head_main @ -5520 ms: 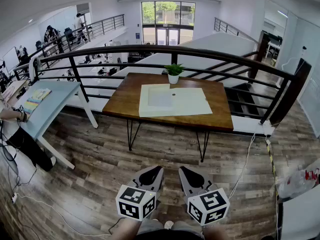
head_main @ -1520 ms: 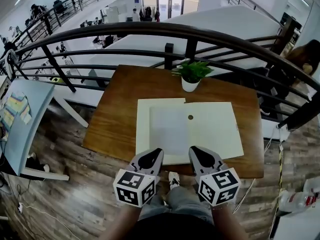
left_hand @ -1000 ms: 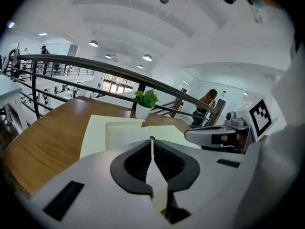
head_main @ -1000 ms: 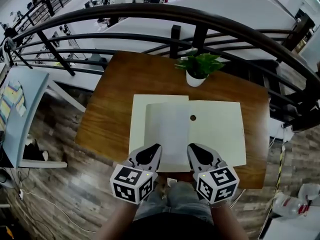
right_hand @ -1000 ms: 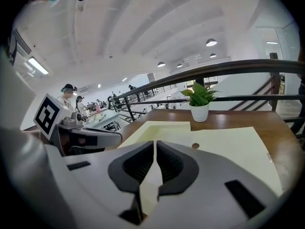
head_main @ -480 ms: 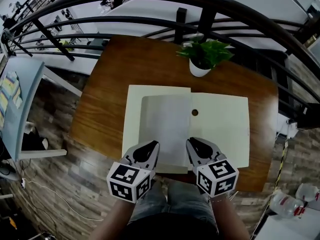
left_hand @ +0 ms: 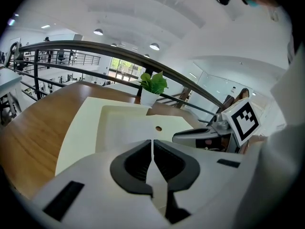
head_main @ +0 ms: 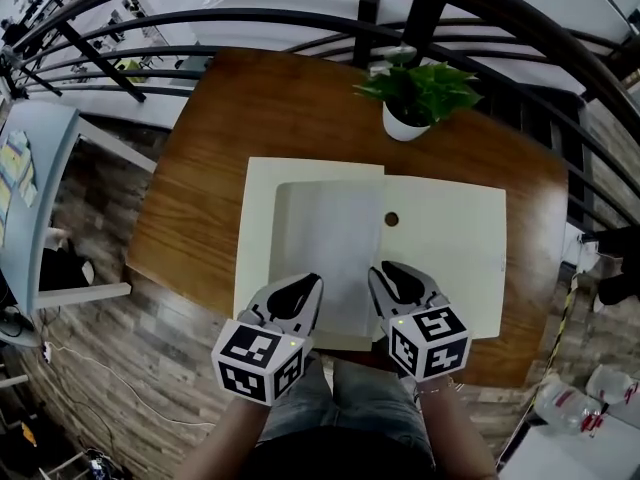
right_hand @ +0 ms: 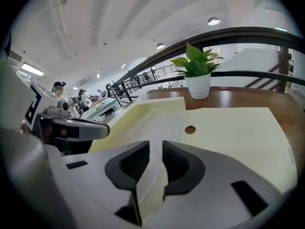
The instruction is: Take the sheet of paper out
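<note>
dark railing (head_main: 300,23) curves behind a brown table (head_main: 200,168) that stands on a plank floor (head_main: 100,388), with lower office levels showing past the bars. a pale blue desk (head_main: 20,158) sits off to the left. a plant (head_main: 415,93) in a white pot stands at the table's far edge, just beyond a cream folder (head_main: 450,258) that lies open and flat. near the folder's fold there is a small brown hole (head_main: 391,219).

the sheet (head_main: 325,238) rests on the folder's left half, whiter than the card beneath. its right edge runs along the fold and its near edge reaches close to the table's front.

both grippers are over the near end of the sheet, side by side, marker cubes toward the person. the left gripper (head_main: 297,293) is above the sheet's near left part. in the left gripper view its (left_hand: 152,151) jaws are pressed together with only a hairline between them, and nothing is caught there. the right gripper (head_main: 392,278) is at the sheet's near right edge, by the fold. in the right gripper view its (right_hand: 156,159) jaws stand a narrow gap apart, with the sheet seen through the gap below but not gripped.
</note>
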The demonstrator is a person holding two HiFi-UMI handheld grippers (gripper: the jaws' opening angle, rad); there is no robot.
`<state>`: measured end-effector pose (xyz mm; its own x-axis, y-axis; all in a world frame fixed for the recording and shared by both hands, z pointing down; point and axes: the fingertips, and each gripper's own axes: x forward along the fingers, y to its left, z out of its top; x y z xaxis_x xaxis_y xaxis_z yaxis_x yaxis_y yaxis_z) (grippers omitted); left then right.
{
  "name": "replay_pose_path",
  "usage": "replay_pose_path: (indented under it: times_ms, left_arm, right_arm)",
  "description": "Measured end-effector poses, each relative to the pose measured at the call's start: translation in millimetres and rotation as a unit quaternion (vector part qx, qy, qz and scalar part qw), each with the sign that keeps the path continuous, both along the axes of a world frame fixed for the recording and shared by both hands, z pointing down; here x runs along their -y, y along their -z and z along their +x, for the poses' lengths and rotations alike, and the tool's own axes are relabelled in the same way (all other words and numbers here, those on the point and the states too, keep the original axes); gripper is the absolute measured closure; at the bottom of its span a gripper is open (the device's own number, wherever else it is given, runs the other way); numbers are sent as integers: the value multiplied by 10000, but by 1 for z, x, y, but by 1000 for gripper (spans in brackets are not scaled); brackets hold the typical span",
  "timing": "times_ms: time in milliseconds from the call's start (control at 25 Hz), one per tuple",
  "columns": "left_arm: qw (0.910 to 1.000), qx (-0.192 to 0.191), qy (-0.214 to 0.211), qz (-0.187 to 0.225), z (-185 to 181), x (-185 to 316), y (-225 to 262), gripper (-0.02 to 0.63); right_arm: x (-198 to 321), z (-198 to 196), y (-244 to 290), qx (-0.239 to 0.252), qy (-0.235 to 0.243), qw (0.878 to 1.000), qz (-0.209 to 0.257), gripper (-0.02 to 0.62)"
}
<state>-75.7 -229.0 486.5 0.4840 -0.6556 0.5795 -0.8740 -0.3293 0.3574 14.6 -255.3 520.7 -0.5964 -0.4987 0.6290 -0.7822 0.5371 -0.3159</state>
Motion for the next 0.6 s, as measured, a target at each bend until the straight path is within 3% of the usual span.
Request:
replay_pose_path:
  times_ms: [600]
  left_arm:
    - [9999,-26,36,-127,5,10,-9,580]
  right_arm:
    - [7,-6,-47,-715,454,9959,-307,502]
